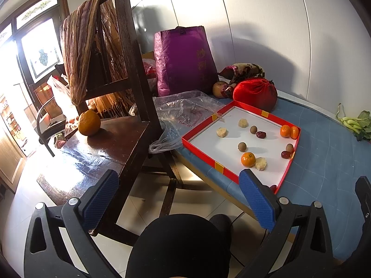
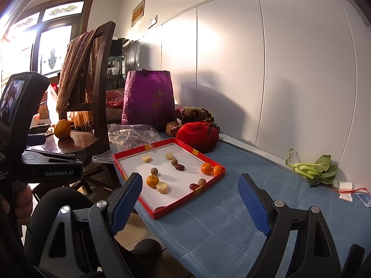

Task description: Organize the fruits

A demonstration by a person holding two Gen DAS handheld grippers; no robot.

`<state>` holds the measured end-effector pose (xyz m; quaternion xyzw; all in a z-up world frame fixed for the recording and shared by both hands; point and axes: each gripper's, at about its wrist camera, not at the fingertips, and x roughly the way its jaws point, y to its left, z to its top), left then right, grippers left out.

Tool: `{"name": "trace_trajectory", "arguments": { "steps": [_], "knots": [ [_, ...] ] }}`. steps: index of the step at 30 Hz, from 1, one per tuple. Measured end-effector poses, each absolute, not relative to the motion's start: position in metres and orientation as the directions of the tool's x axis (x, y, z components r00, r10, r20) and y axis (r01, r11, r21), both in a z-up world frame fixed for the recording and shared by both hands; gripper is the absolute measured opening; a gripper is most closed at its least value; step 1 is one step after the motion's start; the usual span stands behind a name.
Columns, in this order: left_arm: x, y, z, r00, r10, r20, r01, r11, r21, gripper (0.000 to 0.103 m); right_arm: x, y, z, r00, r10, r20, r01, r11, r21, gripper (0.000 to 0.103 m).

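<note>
A shallow red-rimmed tray [image 1: 287, 166] [image 2: 209, 185] with a white floor lies on a blue quilted surface [image 2: 231, 220]. Scattered in it are small mandarins [image 1: 247, 159] [image 2: 152, 181], brown longans [image 1: 242, 146] [image 2: 154, 171], dark red dates [image 1: 261, 134] [image 2: 179, 167] and pale banana chunks [image 1: 221, 132] [image 2: 146, 159]. A large orange [image 1: 89, 123] [image 2: 62, 128] sits on a dark wooden chair seat. My left gripper [image 1: 178, 197] is open, held low in front of the tray's near corner. My right gripper [image 2: 189, 206] is open too, just short of the tray's near edge.
A wooden chair [image 1: 129, 69] draped with a striped scarf stands left of the blue surface. Behind the tray lie a clear plastic bag [image 1: 185, 108], a purple bag [image 1: 183, 62], a red pouch [image 1: 255, 93] and green vegetables [image 2: 313, 169]. A person's knee [image 1: 180, 243] is below.
</note>
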<state>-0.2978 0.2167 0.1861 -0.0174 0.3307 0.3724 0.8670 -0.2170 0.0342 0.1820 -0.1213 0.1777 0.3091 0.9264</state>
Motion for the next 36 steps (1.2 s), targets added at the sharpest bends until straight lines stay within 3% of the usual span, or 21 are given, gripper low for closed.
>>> {"name": "trace_trajectory", "arguments": {
  "steps": [36],
  "knots": [
    [-0.295, 0.214, 0.175, 0.497, 0.629, -0.598, -0.657, 0.723, 0.215, 0.103, -0.216, 0.036, 0.173, 0.744, 0.525, -0.413, -0.616, 0.779, -0.119, 0.086]
  ]
}}
